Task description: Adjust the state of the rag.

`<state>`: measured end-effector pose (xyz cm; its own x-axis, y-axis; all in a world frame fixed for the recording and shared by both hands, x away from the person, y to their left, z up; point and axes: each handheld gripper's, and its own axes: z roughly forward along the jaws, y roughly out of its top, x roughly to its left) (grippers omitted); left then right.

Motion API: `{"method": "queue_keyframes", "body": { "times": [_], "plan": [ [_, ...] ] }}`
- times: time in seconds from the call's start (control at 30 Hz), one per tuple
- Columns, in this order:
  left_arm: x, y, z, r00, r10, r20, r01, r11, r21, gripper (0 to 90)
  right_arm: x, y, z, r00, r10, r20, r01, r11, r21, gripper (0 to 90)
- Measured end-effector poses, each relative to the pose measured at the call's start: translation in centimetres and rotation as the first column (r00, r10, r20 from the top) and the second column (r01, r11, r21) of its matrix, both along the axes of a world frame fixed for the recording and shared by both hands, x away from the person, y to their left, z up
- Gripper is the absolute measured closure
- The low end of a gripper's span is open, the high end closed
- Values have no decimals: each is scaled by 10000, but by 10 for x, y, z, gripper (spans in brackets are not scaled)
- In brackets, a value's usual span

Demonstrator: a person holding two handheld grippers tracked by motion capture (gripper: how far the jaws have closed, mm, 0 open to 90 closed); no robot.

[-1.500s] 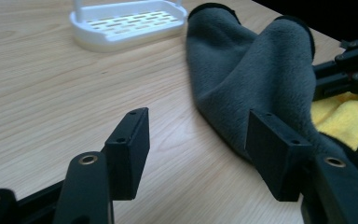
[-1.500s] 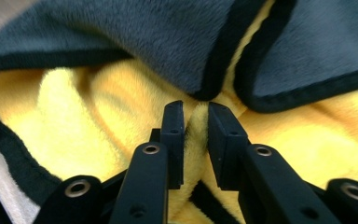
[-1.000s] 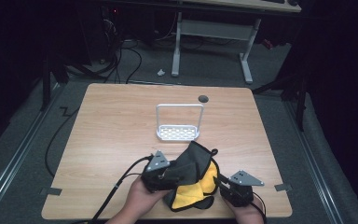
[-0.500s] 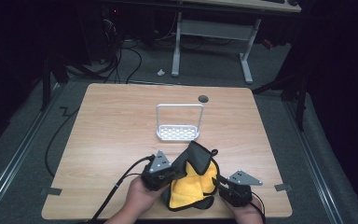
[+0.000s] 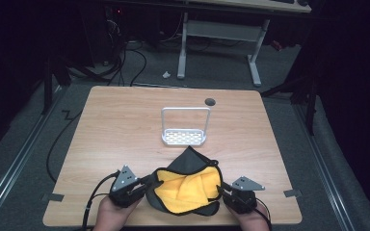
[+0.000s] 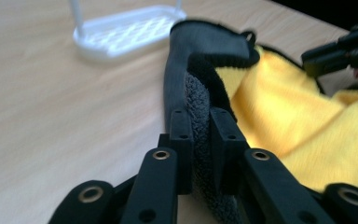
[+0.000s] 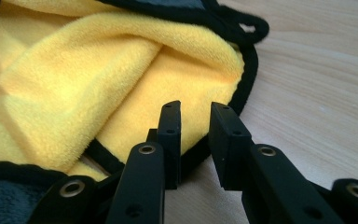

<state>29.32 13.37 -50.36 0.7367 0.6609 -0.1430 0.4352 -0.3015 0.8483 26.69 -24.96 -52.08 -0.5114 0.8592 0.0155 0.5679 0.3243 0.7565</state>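
Dark floor with trailing cables and another desk's legs surrounds a pale wooden counter (image 5: 125,130), which carries a small white rack (image 5: 185,126) with a tall hoop handle near its middle and a crumpled cloth (image 5: 188,190) at the near edge, between the person's two hands. That cloth is the thing being worked: thick towelling, yellow on one face, dark grey on the other, bound with a black hem, lying bunched with the yellow side up and one grey corner pointing toward the rack. It looks light, soft and floppy, so it should sag and fold wherever it is lifted rather than hold shape; the plush pile gives good bite, and nothing about it seems breakable. The bound hem is probably the best place to pinch, since it is firmer than the pile. The left tool (image 6: 200,140) is clamped on the cloth's grey edge, fabric squeezed between its jaws. The right tool (image 7: 196,140) stands with jaws parted, right at the black hem on the cloth's other side, gripping nothing
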Motion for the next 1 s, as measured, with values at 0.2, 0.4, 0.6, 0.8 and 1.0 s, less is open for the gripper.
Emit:
{"method": "queue_keyframes", "body": {
  "times": [0.2, 0.4, 0.6, 0.8, 1.0],
  "plan": [
    [-6, 29, -15, 9962, 406, -765, -355, 9971, 672, 731, 4, 1, -5, 9996, -75, -265, 69, 9997, -249, 754],
    [-12, 50, -19, 9875, 1254, -954, -1175, 9895, 847, 611, 4, 1, -6, 9995, -93, -286, 86, 9997, -250, 753],
    [1, 30, 16, 9922, 1243, -45, -1244, 9919, -274, 589, 4, 1, -5, 9996, -87, -254, 80, 9997, -246, 746],
    [42, -27, 2, 9943, 256, -1031, -121, 9915, 1299, 470, -1, -1, 0, 9991, -378, -195, 381, 9991, 159, 568],
    [38, 3, -10, 9923, 809, -941, -662, 9865, 1499, 867, 2, 4, -7, 9978, -307, -591, 319, 9993, 190, 595]
  ]
}}
